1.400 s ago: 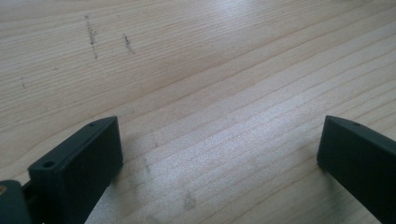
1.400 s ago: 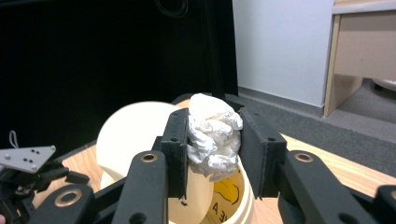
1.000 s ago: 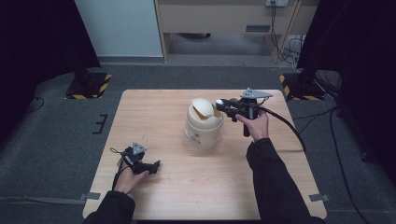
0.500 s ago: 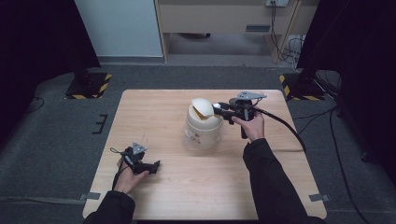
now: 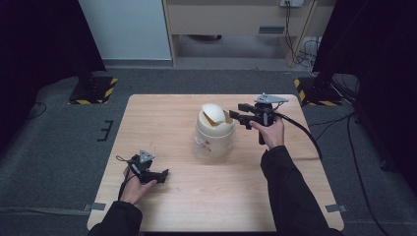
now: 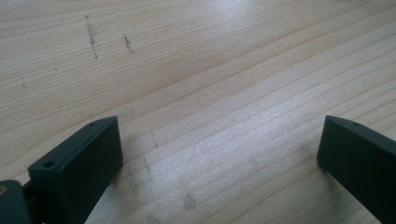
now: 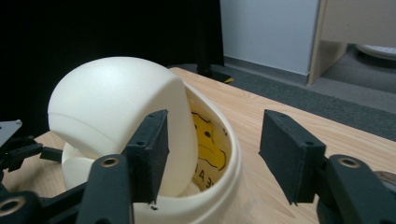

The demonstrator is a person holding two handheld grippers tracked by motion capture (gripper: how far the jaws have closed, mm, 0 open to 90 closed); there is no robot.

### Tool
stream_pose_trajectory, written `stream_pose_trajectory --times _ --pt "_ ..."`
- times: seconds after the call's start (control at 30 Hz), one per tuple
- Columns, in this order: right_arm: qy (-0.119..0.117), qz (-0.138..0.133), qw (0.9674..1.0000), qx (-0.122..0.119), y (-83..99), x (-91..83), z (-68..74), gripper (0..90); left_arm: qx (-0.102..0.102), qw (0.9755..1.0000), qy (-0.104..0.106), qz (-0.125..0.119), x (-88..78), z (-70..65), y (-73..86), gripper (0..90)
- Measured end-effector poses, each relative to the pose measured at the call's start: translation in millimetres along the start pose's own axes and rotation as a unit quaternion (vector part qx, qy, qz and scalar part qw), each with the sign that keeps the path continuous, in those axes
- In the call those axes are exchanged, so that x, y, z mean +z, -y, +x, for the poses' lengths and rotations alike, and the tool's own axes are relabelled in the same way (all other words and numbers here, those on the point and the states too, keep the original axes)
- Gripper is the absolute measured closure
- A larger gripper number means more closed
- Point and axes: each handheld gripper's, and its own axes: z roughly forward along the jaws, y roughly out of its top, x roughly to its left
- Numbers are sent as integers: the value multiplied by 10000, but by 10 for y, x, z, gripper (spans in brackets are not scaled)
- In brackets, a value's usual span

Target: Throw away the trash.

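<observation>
My right gripper [image 5: 236,112] hangs in the air just beside the rim of the cream plastic bin with the domed swing lid [image 5: 214,132], which stands upright near the middle of the pale wooden table [image 5: 162,113], a little toward the far right. Its jaws have just been opening and now stand apart, with nothing pinched between them; in the right gripper view [image 7: 212,156] one black pad sits right in front of the tilted dome while the other stands clear over the rim's outer side, and I cannot tell whether the near pad touches the lid. The lid is swung partway, its rounded white shell tipped so that a gap shows along one edge, and through that gap I see a yellow object with dark marks [image 7: 208,144] lying inside the bin; what it is I cannot make out. My right hand [image 5: 268,132] grips the handle behind the jaws, with the black cable [image 5: 305,135] trailing off toward the table's right edge. My left gripper [image 5: 160,173] rests low on the near left part of the table, well apart from the bin, held in my left hand [image 5: 135,184]. In the left gripper view [image 6: 219,154] its two black jaws stand wide apart over bare wood grain with nothing between them.
</observation>
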Motion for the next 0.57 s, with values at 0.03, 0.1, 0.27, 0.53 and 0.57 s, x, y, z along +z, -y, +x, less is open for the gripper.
stream_pose_trajectory --times 0.03,0.1,0.27,0.53,0.57 --pt "28 -3 10000 2 13 -23 -2 399 0 10000 -1 -1 0 0 0 0" --pt "90 25 10000 -34 62 -101 -5 377 1 10000 -1 -1 0 0 0 0" --pt "179 216 9996 -67 244 -297 44 312 -2 10000 -3 0 -1 -2 1 0" --pt "647 846 9942 152 800 -612 101 208 -4 10000 -4 -1 -1 -3 1 0" --pt "728 962 9925 176 874 -643 92 208 -4 10000 -3 -1 -1 -3 1 0"
